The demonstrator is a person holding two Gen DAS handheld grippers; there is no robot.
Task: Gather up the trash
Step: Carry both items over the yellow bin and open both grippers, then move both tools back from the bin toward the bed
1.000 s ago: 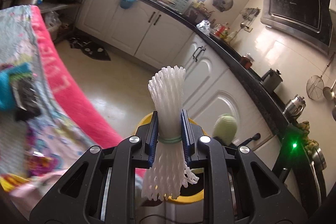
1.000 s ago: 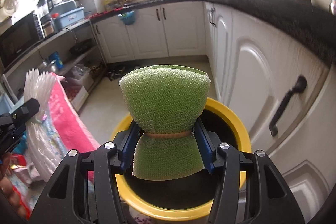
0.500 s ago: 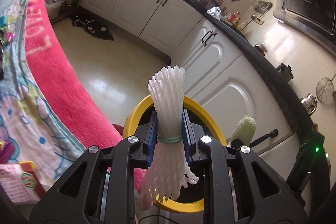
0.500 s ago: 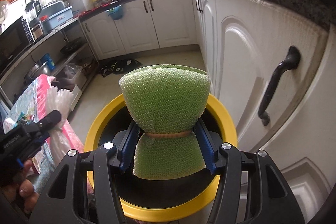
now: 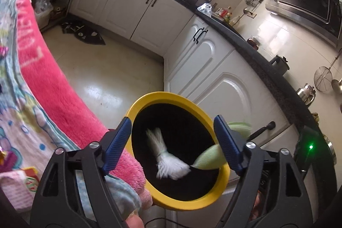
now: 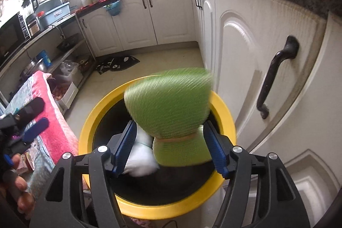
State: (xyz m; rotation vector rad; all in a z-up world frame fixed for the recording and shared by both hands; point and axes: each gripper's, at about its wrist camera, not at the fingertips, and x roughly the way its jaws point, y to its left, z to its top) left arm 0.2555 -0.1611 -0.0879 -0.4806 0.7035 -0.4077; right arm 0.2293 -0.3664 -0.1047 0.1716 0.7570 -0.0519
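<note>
Left claw: jaws opening, wide apart, nothing between the pads. Directly ahead of and below it sits the yellow-rimmed bin with a dark interior. The white foam net bundle, tied at its middle, is blurred against that dark interior, clear of both pads. Right claw: jaws opening, with the green foam net bundle between them, banded at its waist and smeared by motion; the blue pads appear to stand just off its sides, though the blur makes contact hard to judge. Below this claw lies the same bin, and the white bundle shows just beside the left pad, lower down. To the left of both claws, a pink towel hangs over an edge. To the right, white cabinet doors with a dark handle.
</note>
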